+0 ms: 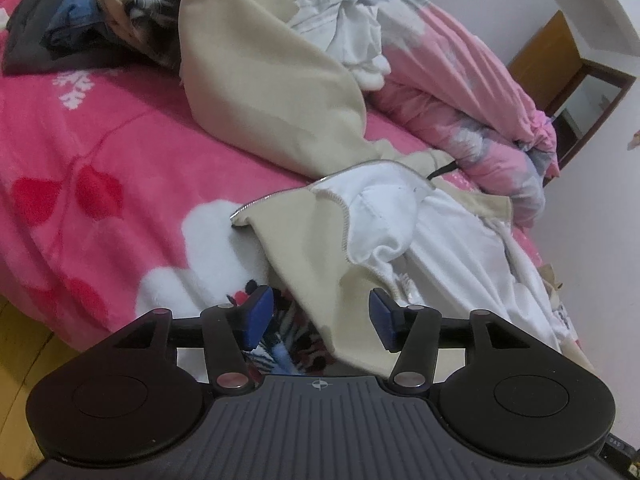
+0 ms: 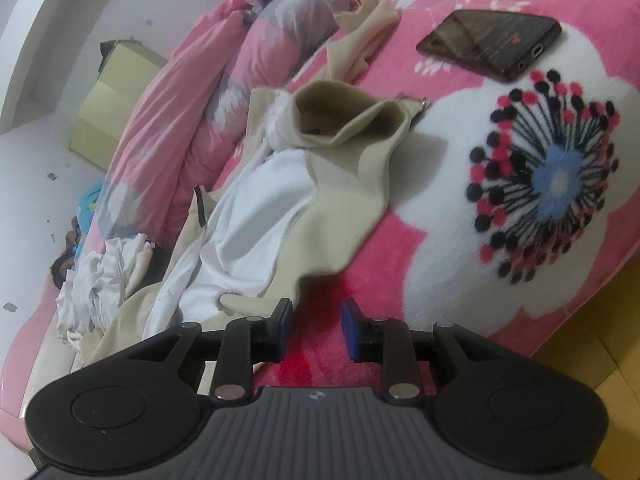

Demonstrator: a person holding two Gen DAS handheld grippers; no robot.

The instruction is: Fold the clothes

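The beige fleece jacket with a white lining [image 1: 280, 92] lies crumpled on the bed, spread from the middle of the pink plush blanket with white flower shapes [image 1: 80, 152] toward its near edge. Its outer cloth looks soft and matte; the lining is smooth, edged with overlock stitching, and a zipper band runs along one hem (teeth too small to make out). In the right wrist view its collar [image 2: 348, 120] stands open like a funnel.

The left hand-held gripper [image 1: 321, 318] is released, its blue pads apart with a beige flap lying between them but unpressed. The right hand-held gripper [image 2: 316, 330] is also released, with only blanket under the gap and the jacket's edge just beside its left finger.

Beyond the jacket sit crumpled white garments [image 1: 352, 28], a rolled pink and grey quilt [image 1: 460, 92] and a pile of dark clothes [image 1: 76, 20]. A dark smartphone [image 2: 490, 42] rests flat on the blanket, with nothing legible on its screen.
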